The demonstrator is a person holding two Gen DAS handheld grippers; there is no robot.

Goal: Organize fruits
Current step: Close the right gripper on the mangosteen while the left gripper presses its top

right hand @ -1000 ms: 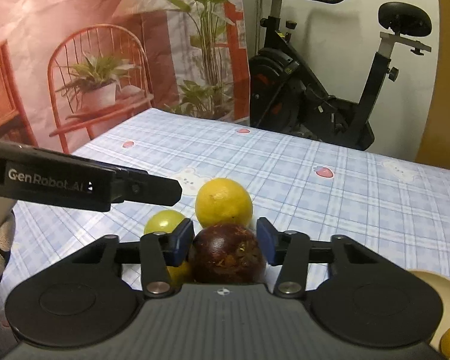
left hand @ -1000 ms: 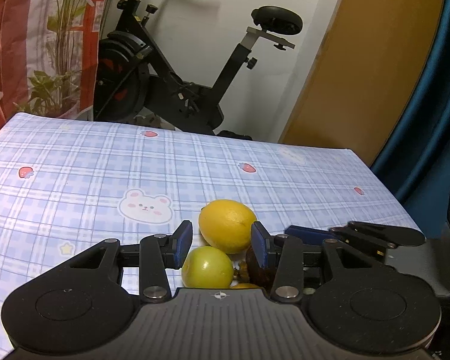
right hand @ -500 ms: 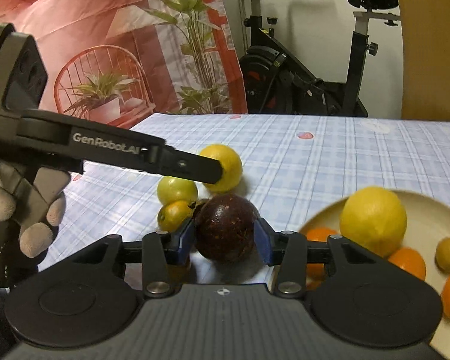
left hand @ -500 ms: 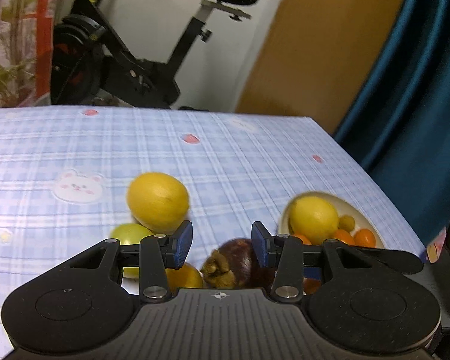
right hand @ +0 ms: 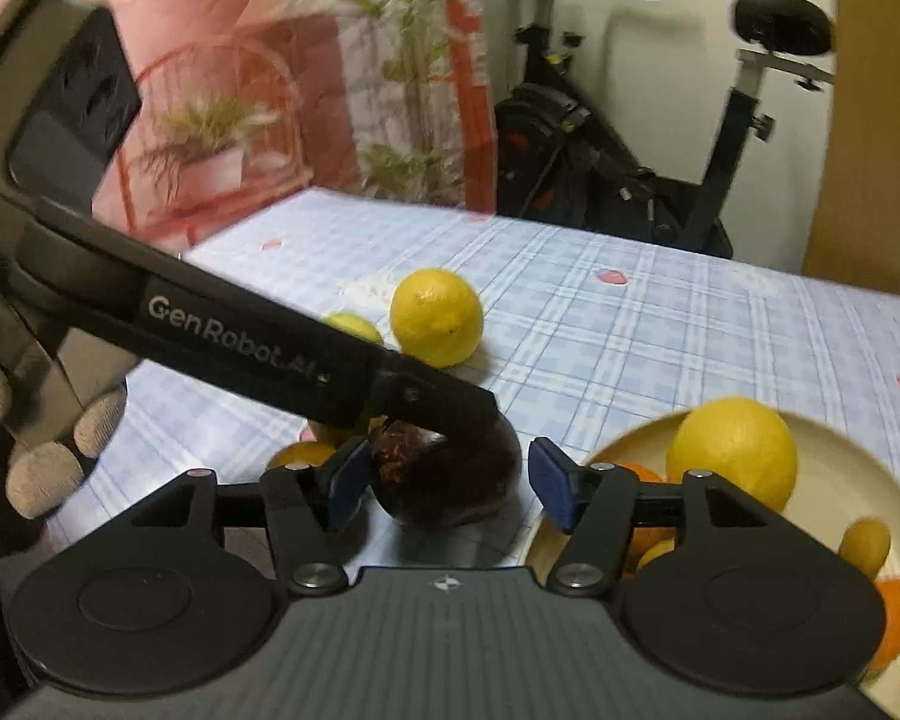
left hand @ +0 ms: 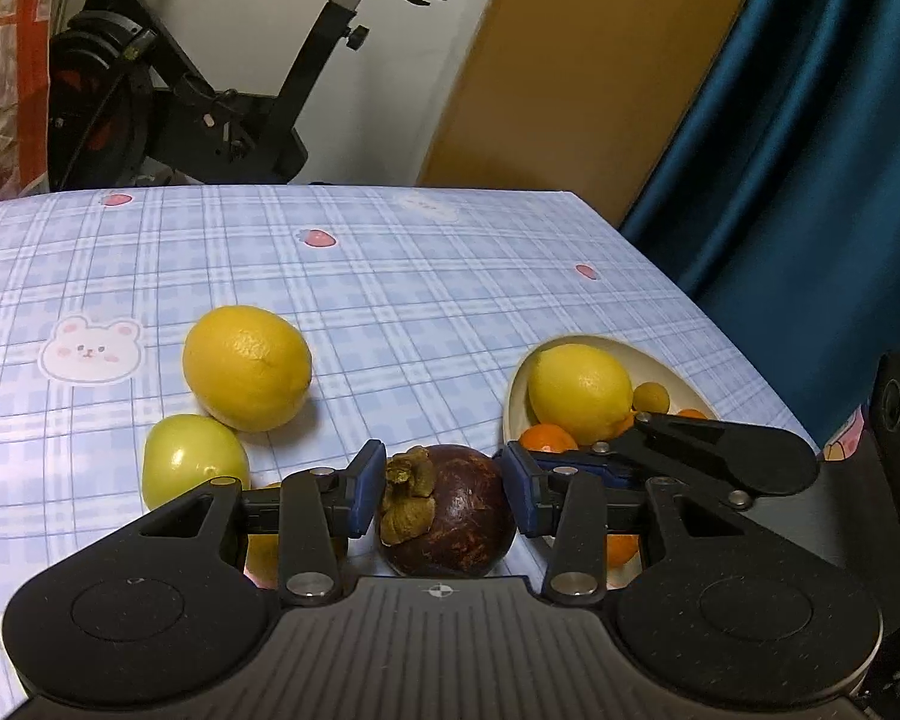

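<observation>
Dark purple, the round leathery mangosteen sits between the left tool's blue pads, apparently pinched; the cream ceramic bowl lies just right. The right tool is spread.

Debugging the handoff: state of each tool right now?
Left tool: shut on the mangosteen.
Right tool: open, its pads apart and clear of the mangosteen.

Mangosteen: dull, leathery purple rind, dry calyx. Beside it, lemon with pitted, waxy peel; glossy green fruit. Gripper bodies: matt black plastic; tablecloth smooth, printed.
</observation>
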